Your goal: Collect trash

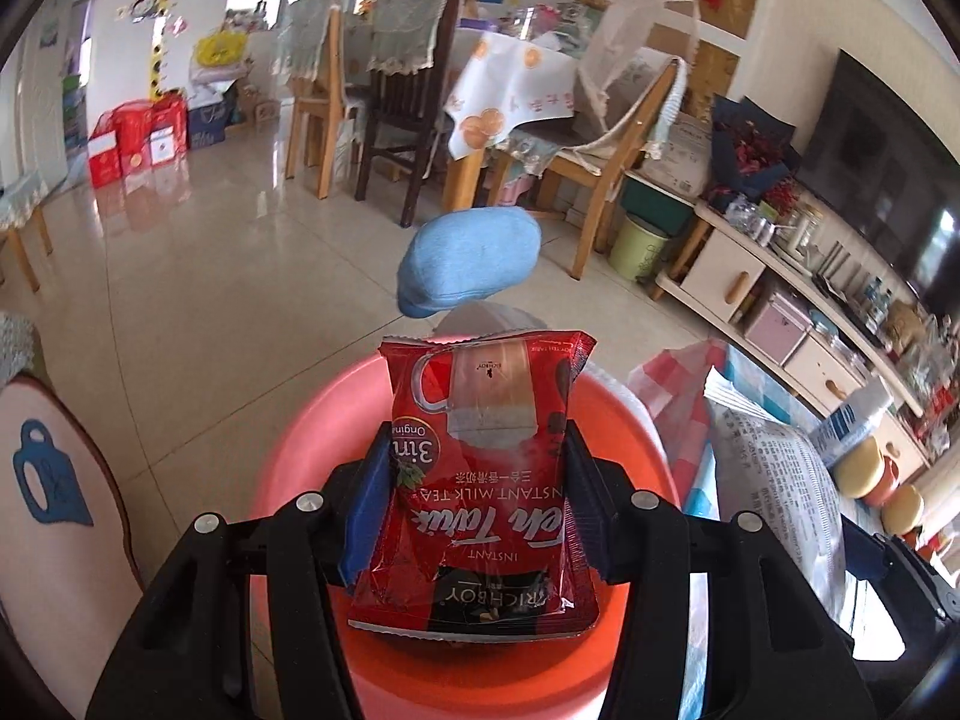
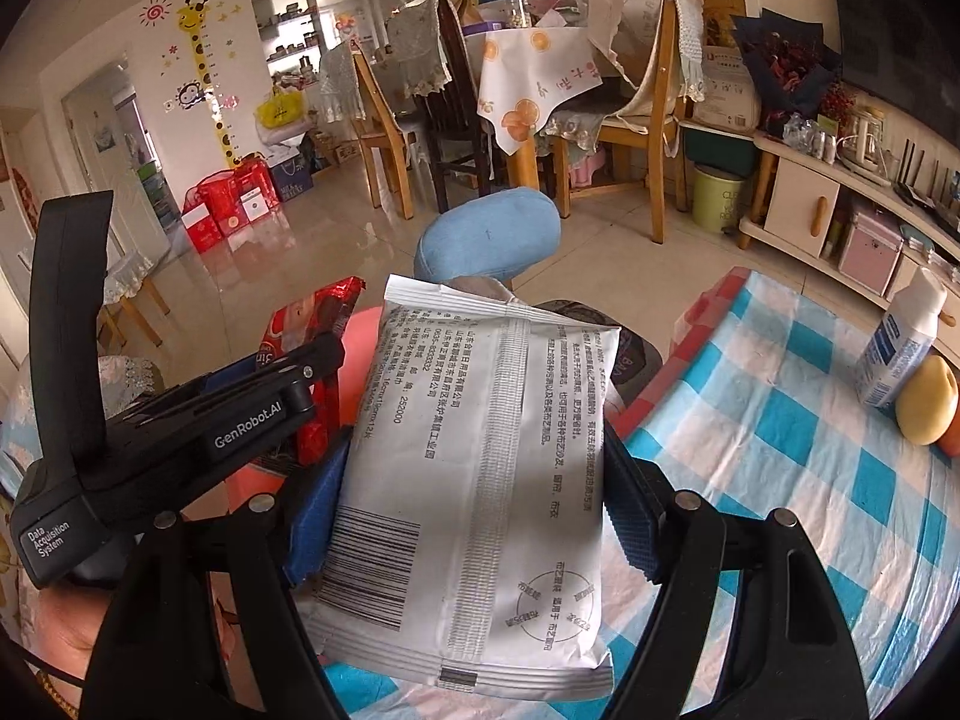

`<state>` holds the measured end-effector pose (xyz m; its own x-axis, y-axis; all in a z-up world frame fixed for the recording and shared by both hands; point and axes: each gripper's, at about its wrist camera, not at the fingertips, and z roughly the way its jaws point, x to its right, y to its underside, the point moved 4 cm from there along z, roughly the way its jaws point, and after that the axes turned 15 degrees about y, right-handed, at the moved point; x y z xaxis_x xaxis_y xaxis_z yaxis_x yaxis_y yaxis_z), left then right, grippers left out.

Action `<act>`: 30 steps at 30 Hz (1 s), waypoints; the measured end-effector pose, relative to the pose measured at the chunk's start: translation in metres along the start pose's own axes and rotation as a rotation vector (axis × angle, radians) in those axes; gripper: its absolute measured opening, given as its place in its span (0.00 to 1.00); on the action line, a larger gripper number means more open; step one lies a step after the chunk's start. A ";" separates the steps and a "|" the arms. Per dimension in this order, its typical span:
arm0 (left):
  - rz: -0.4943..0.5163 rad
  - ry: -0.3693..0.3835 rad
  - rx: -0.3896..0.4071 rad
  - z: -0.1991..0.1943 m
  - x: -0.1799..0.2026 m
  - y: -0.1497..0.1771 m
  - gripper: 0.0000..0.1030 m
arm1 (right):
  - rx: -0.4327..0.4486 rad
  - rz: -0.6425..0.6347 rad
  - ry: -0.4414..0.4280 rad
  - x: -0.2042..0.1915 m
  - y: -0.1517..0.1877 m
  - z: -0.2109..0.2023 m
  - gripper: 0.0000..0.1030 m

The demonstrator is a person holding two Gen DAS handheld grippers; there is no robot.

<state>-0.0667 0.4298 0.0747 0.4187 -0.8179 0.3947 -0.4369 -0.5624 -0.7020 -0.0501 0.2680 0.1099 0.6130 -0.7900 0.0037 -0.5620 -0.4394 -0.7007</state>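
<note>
I am holding my left tool (image 1: pixel 474 492) clamped on the red tea packet (image 1: pixel 480 480) over the pink bin (image 1: pixel 288 450) and my right tool (image 2: pixel 474 474) clamped on the white packet (image 2: pixel 474 468) beside it, risking that one, released early, falling onto the bench (image 2: pixel 780 450).

From my right tongs' view, a blue-and-white checked tablecloth (image 2: pixel 780 450) fills the 4 o'clock side. At 3 o'clock a white bottle with a blue label (image 2: pixel 900 348) stands on it, touching a yellow round fruit (image 2: pixel 927 399). At 12 o'clock I see wooden chairs (image 2: pixel 648 120) around a dining table with an orange-print cloth (image 2: pixel 528 78). A giraffe height chart (image 2: pixel 207 72) is at 10 o'clock, red gift boxes (image 2: pixel 225 207) below it. A pale green bin (image 2: pixel 717 198) sits at 2 o'clock.
</note>
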 end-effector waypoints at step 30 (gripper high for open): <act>0.094 -0.020 -0.040 0.016 0.025 0.008 0.92 | 0.057 -0.020 0.226 0.038 0.050 -0.014 0.90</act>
<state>-0.0468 0.4066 0.0693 0.3906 -0.8646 0.3160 -0.5058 -0.4884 -0.7111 -0.0627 0.2103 0.0848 0.4801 -0.8598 0.1735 -0.5150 -0.4365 -0.7377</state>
